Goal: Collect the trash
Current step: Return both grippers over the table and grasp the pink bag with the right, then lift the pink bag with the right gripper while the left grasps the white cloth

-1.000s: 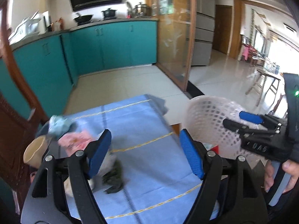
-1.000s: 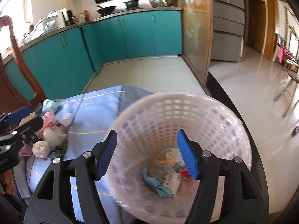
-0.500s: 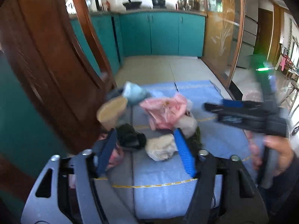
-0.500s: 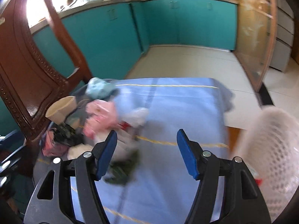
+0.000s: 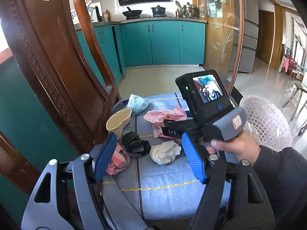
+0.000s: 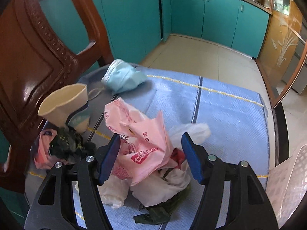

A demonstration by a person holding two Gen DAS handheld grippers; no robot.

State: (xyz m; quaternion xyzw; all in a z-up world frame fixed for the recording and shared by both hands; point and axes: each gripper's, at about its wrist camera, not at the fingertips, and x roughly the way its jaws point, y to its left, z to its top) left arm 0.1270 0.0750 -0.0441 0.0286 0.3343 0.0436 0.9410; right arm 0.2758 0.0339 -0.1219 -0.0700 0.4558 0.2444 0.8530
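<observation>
A trash pile lies on the blue cloth (image 6: 226, 111): a pink plastic bag (image 6: 142, 138), white crumpled paper (image 5: 165, 152), a black crumpled wrapper (image 5: 135, 143), a paper cup (image 5: 119, 120) and a blue face mask (image 6: 122, 76). My right gripper (image 6: 150, 159) hangs low over the pile with the pink bag between its jaws, which are closing; its pads do not clearly press on the bag. My left gripper (image 5: 149, 159) stands open just short of the white paper and black wrapper, holding nothing. A hand (image 5: 230, 147) holds the right gripper's body in the left wrist view.
A carved wooden chair back (image 5: 48, 67) rises close on the left of the pile. The white mesh basket (image 5: 266, 122) stands off the cloth's right side. A small pink wrapper (image 5: 117, 159) and green leaf scraps (image 6: 153, 216) lie at the near edge.
The right gripper has swung from above the basket to the trash pile, and its jaws have narrowed around the pink bag. The left gripper has turned left toward the pile.
</observation>
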